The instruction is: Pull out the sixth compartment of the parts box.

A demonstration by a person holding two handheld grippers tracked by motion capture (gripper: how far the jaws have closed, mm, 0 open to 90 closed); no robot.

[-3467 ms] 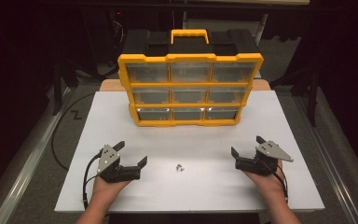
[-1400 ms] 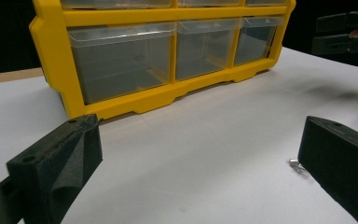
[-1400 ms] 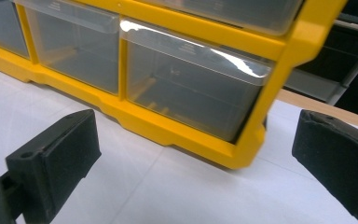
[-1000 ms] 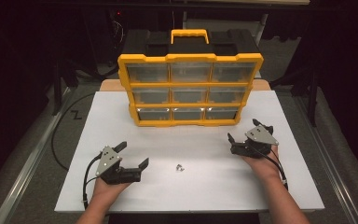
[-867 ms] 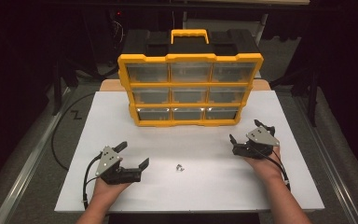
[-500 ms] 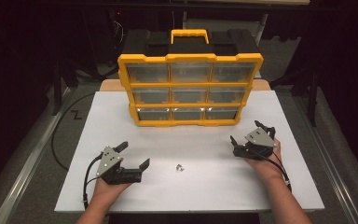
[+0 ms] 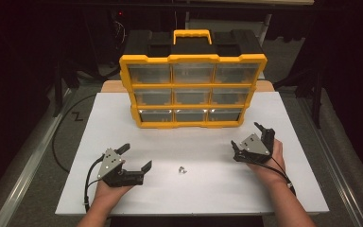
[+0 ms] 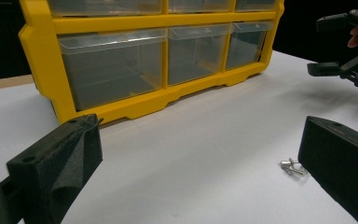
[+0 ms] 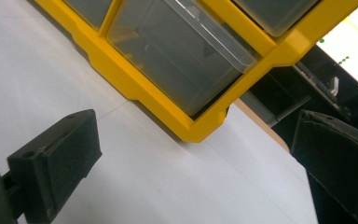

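Note:
A yellow organizer (image 7: 193, 90) with nine clear drawers stands upright at the back middle of the white board (image 7: 217, 194). A small metal screw (image 7: 182, 169) lies loose on the board in front of it. My left gripper (image 7: 136, 157) rests at the front left, open and holding nothing; the left gripper view has the screw (image 8: 292, 166) just inside its right jaw and the organizer (image 8: 121, 100) beyond. My right gripper (image 7: 248, 137) is open and empty at the right, tilted, with the organizer's lower right corner (image 9: 200, 130) ahead between its jaws.
The organizer has a yellow handle (image 7: 192, 36) on a black top. A black cable (image 7: 71, 137) loops off the board's left edge, beside a metal rail (image 7: 23, 175). Bare board lies between the grippers. My right gripper (image 8: 349, 46) shows far off in the left gripper view.
The right gripper has moved forward and slightly left toward the organizer's lower right corner, tilting as it went. The left gripper and the screw have stayed put.

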